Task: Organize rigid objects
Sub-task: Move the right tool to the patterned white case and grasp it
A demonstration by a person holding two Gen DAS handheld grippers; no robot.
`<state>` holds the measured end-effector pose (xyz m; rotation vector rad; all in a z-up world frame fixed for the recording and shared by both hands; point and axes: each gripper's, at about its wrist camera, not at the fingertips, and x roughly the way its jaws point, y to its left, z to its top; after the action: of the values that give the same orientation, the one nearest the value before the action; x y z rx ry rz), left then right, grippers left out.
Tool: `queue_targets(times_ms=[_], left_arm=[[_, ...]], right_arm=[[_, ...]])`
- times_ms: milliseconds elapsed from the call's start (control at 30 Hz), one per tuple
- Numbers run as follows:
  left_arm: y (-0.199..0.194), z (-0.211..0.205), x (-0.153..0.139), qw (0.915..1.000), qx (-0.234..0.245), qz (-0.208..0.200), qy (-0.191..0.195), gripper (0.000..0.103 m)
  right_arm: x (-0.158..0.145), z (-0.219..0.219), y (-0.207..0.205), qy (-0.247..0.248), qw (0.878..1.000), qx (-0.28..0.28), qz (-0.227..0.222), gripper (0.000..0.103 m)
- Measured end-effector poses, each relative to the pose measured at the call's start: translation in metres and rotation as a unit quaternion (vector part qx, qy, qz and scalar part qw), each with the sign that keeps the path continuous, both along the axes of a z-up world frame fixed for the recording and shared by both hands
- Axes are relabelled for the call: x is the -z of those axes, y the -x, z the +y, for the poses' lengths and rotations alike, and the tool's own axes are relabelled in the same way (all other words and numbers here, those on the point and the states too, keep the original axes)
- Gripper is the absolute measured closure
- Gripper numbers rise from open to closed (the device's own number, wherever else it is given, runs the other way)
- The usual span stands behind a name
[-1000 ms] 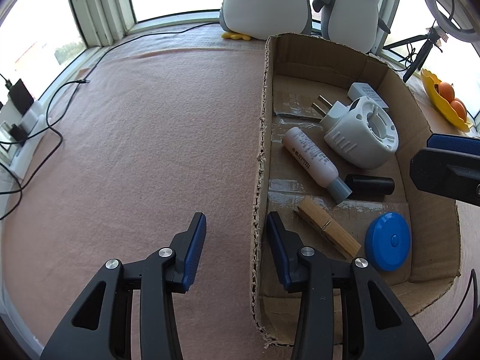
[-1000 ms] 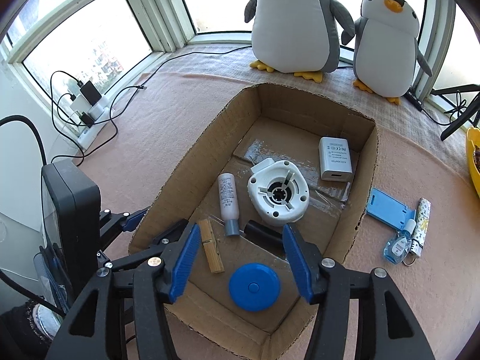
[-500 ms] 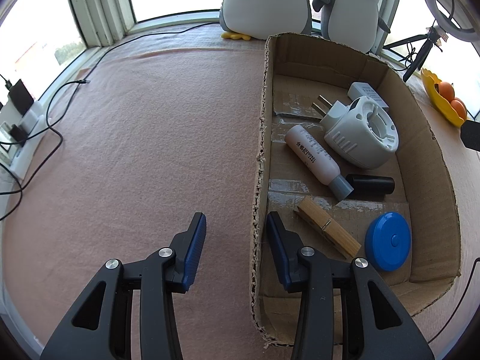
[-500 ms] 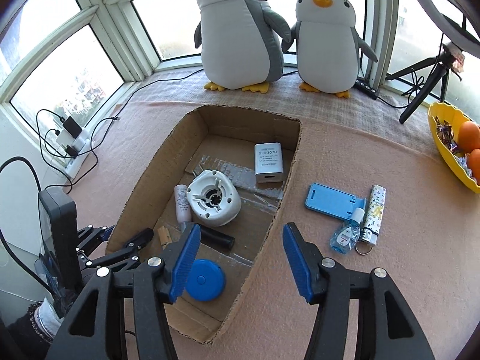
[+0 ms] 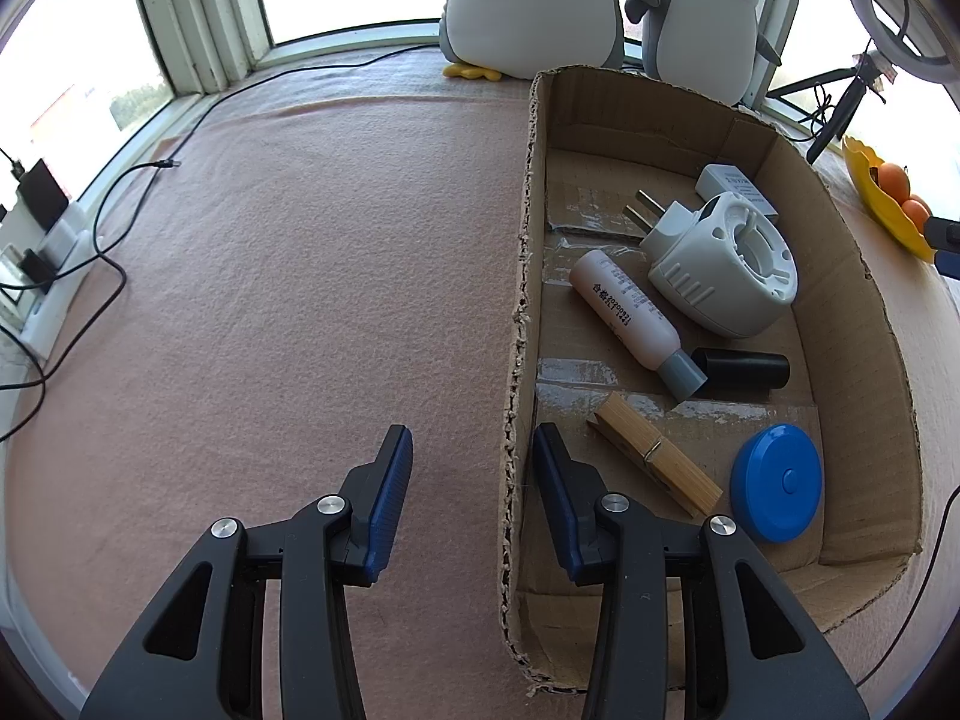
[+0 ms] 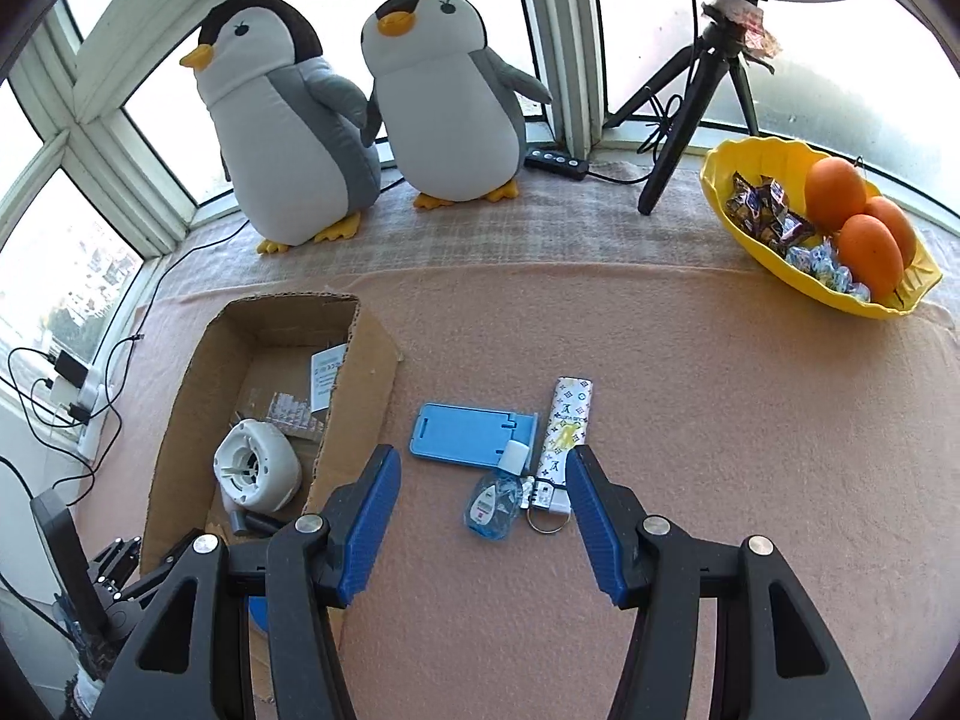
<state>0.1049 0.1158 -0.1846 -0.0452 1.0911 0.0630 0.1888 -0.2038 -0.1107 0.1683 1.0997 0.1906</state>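
Our right gripper (image 6: 480, 462) has its jaws open and empty, hanging just above three loose things on the desk (image 6: 690, 420), so we judge the step in hand to be the reach for the next piece to go into the cardboard box (image 6: 360, 396). Between the jaws lies a small clear blue bottle (image 6: 492, 501) on a key ring, flat on its side, its white cap pointing toward the desk's far edge and touching the blue phone stand (image 6: 468, 435). The stand lies flat with its long axis along the desk's far edge. Just right of both, a patterned white tube (image 6: 564, 426) runs its long axis from near edge to far edge. The next move calls for lowering and closing across one narrow side. Our left gripper (image 5: 471, 432) keeps its jaws apart astride the box's near wall, not visibly pinching it.
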Motion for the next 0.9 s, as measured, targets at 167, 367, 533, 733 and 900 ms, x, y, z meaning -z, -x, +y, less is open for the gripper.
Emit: queue_targets(times_ms=[167, 367, 533, 733, 900], left_arm=[[0.000, 0.000, 0.000, 1.0000, 0.000, 0.000, 0.000, 0.062], [0.000, 0.000, 0.000, 1.0000, 0.000, 0.000, 0.001, 0.062], [0.001, 0.001, 0.001, 1.0000, -0.001, 0.000, 0.002, 0.062], [0.000, 0.002, 0.002, 1.0000, -0.002, 0.000, 0.002, 0.062], [0.000, 0.002, 0.002, 1.0000, -0.002, 0.000, 0.002, 0.062]], right_arm=[[0.022, -0.016, -0.018, -0.006, 0.999, 0.028, 0.037, 0.050], [0.046, -0.023, -0.038, -0.003, 0.997, 0.043, 0.068, 0.050], [0.060, -0.026, -0.047, 0.002, 0.995, 0.042, 0.090, 0.059], [0.067, -0.025, -0.051, 0.005, 0.994, 0.038, 0.100, 0.074], [0.070, -0.023, -0.055, 0.002, 0.994, 0.038, 0.106, 0.074]])
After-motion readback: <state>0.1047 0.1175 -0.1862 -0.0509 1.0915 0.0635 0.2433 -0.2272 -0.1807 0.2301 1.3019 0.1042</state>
